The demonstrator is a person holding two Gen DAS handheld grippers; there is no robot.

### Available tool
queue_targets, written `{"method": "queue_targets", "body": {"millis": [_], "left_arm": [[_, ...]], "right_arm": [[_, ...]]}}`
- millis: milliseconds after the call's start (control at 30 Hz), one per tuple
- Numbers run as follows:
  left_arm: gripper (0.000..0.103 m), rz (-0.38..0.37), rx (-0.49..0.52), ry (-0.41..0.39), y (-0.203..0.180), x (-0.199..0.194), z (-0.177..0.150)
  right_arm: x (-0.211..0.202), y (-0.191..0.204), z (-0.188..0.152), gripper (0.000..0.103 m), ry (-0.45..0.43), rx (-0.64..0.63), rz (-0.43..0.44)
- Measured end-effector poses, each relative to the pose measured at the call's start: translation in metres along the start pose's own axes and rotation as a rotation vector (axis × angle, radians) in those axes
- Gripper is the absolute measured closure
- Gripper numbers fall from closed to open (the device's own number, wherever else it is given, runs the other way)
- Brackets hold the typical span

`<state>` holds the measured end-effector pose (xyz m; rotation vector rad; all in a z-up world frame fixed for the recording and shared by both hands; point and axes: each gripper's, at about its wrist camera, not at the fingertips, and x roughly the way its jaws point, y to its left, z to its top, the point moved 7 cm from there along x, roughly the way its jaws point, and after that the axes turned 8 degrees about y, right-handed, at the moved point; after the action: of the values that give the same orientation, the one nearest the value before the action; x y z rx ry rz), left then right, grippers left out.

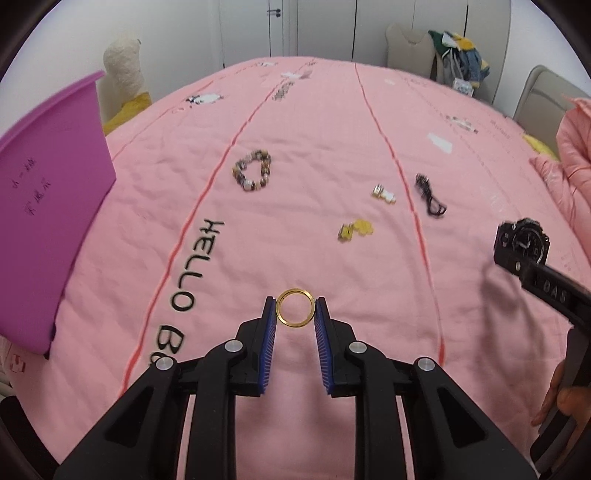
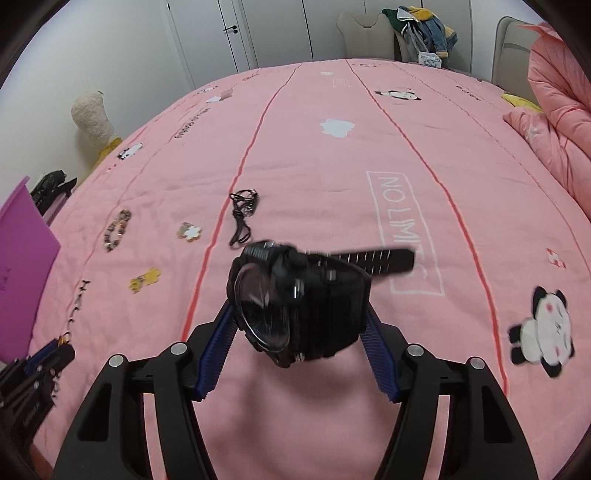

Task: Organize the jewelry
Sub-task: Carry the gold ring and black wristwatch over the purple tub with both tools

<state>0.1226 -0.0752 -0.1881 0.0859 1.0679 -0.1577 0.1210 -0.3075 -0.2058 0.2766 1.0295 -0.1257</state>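
Note:
A gold ring (image 1: 295, 307) sits between the blue pads of my left gripper (image 1: 295, 314), which is shut on it just above the pink bedspread. My right gripper (image 2: 299, 314) is shut on a black wristwatch (image 2: 291, 306) and holds it above the bed; it also shows in the left wrist view (image 1: 522, 242). On the bed lie a beaded bracelet (image 1: 253, 173), a black cord necklace (image 1: 430, 195), a yellow charm (image 1: 355, 229) and a white-and-gold charm (image 1: 383, 194). A purple box (image 1: 48, 206) stands at the left.
The pink bedspread (image 2: 332, 177) fills both views. A folded pink duvet (image 2: 557, 103) lies at the right. A cream plush toy (image 2: 92, 118) is beyond the left edge. Chairs with clothes (image 2: 424, 33) stand by the far wall.

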Motion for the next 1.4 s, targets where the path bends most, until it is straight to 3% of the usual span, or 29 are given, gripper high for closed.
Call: {"method": "queue_targets", "body": {"millis": [267, 367, 533, 867, 1100, 1400], "left_arm": [[0.082, -0.036, 0.007, -0.051, 0.020, -0.047, 0.003], [0.082, -0.043, 0.018, -0.059, 0.026, -0.058, -0.002], [0.082, -0.047, 0.018, -0.063, 0.038, -0.069, -0.012], [0.082, -0.064, -0.017, -0.090, 0.061, -0.104, -0.009], [0.082, -0.080, -0.064, -0.182, 0.101, -0.162, 0.018], [0.082, 0.001, -0.168, -0.254, 0.205, -0.219, 0.054]], "right_arm": [[-0.051, 0.014, -0.023, 0.041, -0.022, 0.002, -0.003], [-0.055, 0.021, -0.029, 0.043, -0.014, 0.014, 0.027], [-0.052, 0.034, -0.045, 0.044, 0.028, -0.019, 0.006], [-0.091, 0.073, -0.043, 0.044, -0.010, -0.079, 0.022], [-0.140, 0.145, -0.007, 0.044, -0.098, -0.166, 0.122], [-0.174, 0.300, 0.043, 0.044, -0.151, -0.327, 0.341]]}}
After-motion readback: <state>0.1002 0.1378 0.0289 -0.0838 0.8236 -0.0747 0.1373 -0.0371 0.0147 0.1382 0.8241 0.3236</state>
